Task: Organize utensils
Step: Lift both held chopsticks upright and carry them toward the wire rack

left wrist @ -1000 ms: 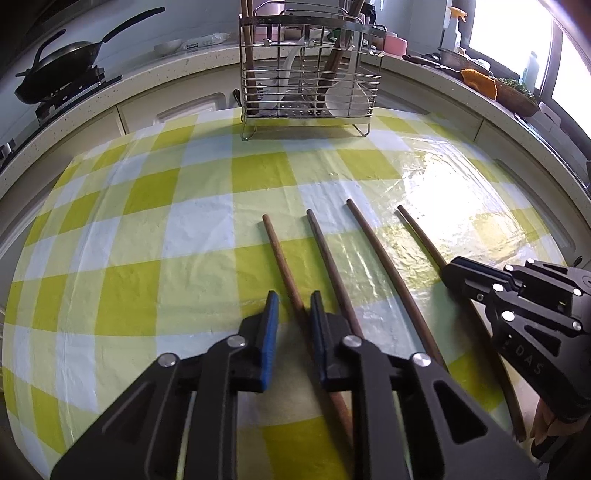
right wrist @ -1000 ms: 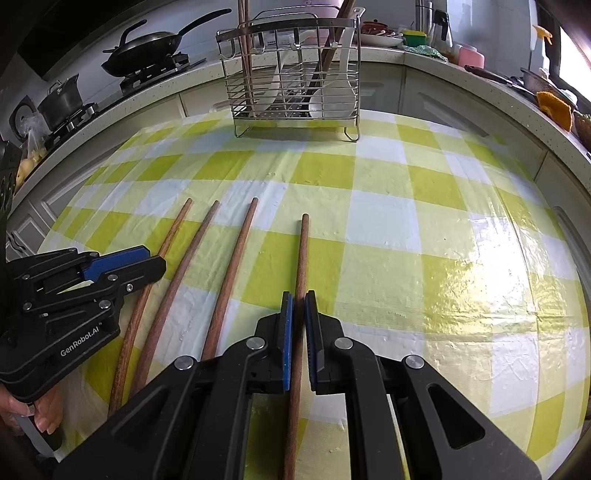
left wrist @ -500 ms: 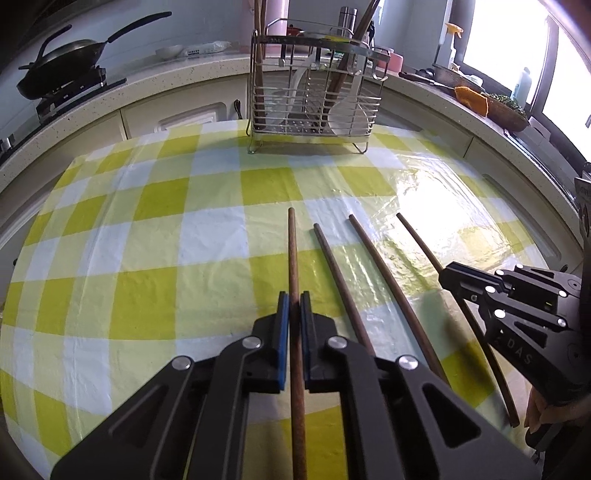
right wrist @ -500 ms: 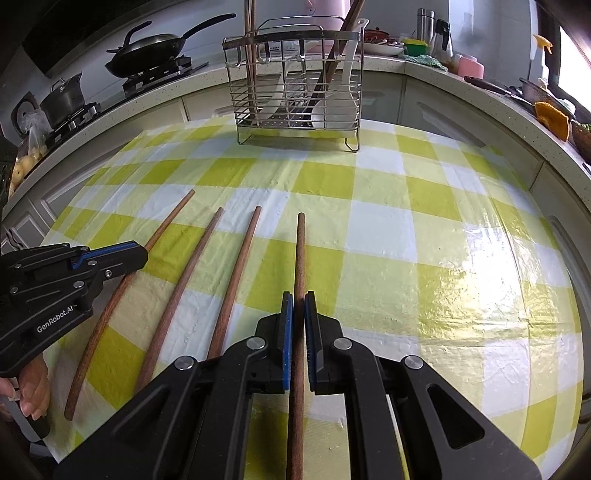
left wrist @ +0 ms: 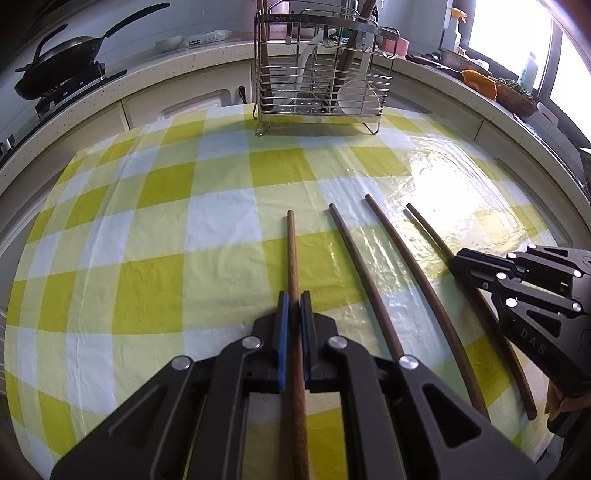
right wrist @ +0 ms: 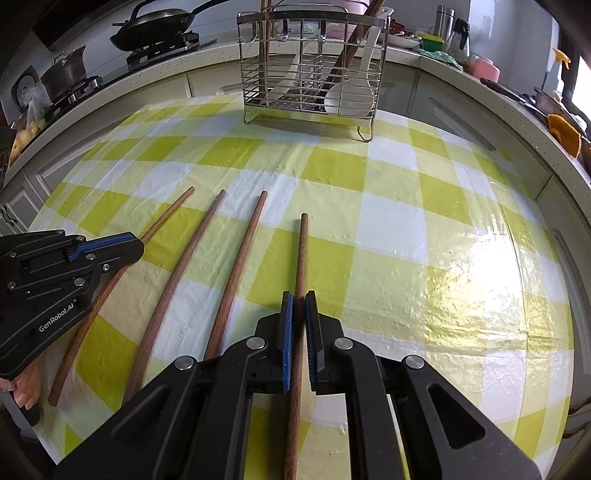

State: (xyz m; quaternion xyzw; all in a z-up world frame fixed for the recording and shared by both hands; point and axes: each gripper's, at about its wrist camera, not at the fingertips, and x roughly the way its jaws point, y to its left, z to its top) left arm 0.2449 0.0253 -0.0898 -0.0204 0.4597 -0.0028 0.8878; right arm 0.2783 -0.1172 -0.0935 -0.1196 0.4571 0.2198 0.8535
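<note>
Fingers round leftmost chopstick

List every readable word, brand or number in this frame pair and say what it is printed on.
"GenRobot.AI": white print on the side of the left tool, seen from the right wrist view.
"DAS": raised letters on the body of the right tool, seen from the left wrist view; possibly part of a longer word.
Stamped marks on the top rim of the wire utensil rack: too small to read.
Nothing else legible.
</note>
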